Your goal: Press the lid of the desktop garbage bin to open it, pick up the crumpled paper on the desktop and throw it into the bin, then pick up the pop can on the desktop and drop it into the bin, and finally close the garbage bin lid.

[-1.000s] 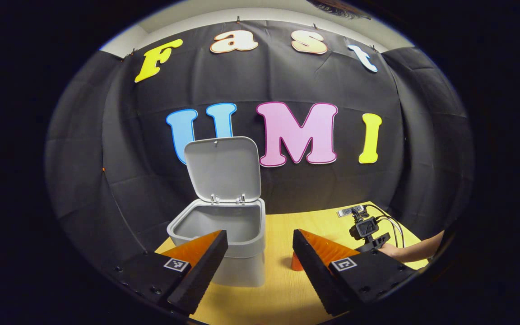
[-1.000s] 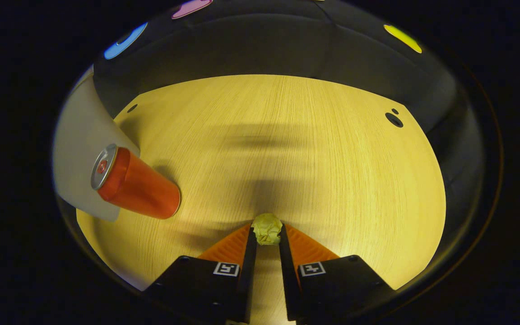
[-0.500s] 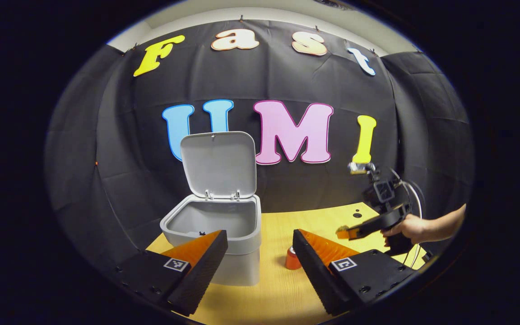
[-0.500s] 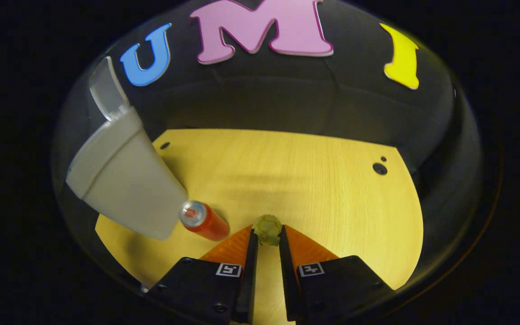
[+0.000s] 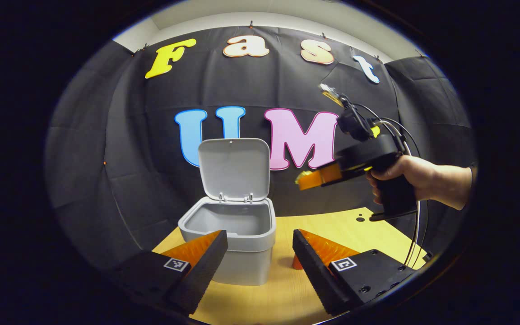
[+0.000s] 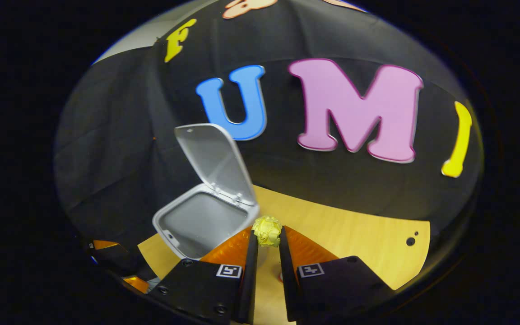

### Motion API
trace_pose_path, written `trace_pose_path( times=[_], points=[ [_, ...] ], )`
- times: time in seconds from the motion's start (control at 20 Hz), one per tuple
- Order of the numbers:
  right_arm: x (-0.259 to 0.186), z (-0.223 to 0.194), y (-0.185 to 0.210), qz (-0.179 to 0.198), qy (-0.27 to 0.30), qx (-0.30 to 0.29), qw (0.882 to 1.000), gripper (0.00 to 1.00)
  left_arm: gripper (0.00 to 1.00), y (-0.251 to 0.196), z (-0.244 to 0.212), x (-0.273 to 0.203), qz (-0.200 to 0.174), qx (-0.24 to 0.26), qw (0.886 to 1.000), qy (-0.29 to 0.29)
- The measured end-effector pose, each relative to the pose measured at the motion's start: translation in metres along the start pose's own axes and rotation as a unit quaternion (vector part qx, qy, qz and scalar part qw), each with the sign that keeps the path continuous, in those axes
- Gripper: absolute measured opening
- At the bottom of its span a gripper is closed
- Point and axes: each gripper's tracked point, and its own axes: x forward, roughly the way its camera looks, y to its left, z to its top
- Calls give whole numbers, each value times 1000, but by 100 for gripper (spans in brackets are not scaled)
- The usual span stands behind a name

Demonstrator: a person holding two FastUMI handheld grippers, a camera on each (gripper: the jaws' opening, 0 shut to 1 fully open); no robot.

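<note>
Around: the grey garbage bin (image 5: 237, 246) stands on the tabletop (image 5: 287, 289) ahead of my left fingers, partly hidden behind the left one of the pair; its lid (image 5: 234, 168) is up, hinged at the far rim, against the black booth wall.
In the way: from the left gripper view nothing stands between my left fingers and the bin's near wall; the pop can (image 5: 296, 262) peeks out just behind the inner edge of the right finger of that pair, beside the bin.
Left gripper (image 5: 260, 250): my fingers are spread wide apart with nothing between them, low over the tabletop.
Right gripper (image 6: 267, 246): my fingers are clamped on the crumpled paper (image 6: 267, 230), which sits at their very tips.
Right gripper seen from the left: it (image 5: 307, 179) is up in the air, above and to the right of the bin, with my hand (image 5: 404, 174) on its handle and cables trailing down.
Paper against the bin: in the right gripper view the open bin (image 6: 197, 221) lies just to the left of and beyond my fingertips, lid (image 6: 217, 160) tilted back.
Change: half a second ago my right gripper was low, near the tabletop, with the can close by its fingers; it has since risen and swung toward the bin's opening. The left gripper has barely moved.
</note>
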Motion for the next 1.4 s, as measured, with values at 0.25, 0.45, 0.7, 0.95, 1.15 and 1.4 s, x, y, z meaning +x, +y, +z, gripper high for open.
trace_pose_path(
  times=[0.25, 0.45, 0.7, 0.95, 1.15, 1.4],
  points=[
    [35, 1, 82, 61, 17, -49, 997, 31, 98, 23, 3, -20, 28, -4, 1000, -5],
    [74, -13, 114, 75, 34, -63, 995, 31, 98, 46, -3, -39, 62, -3, 998, -2],
    [91, -23, 103, 58, 45, -61, 995, 55, 98, 59, -15, -49, 73, -25, 997, 11],
    [75, -20, 69, 22, 28, -60, 998, 99, 99, 47, -26, -35, 54, -37, 998, 22],
    [35, -1, 18, -35, -21, -47, 998, 97, 99, 14, -49, -7, 2, -29, 999, 45],
    [-32, -13, -71, -122, -52, -27, 991, 97, 99, -44, -84, 38, -85, -4, 993, 78]
  ],
)
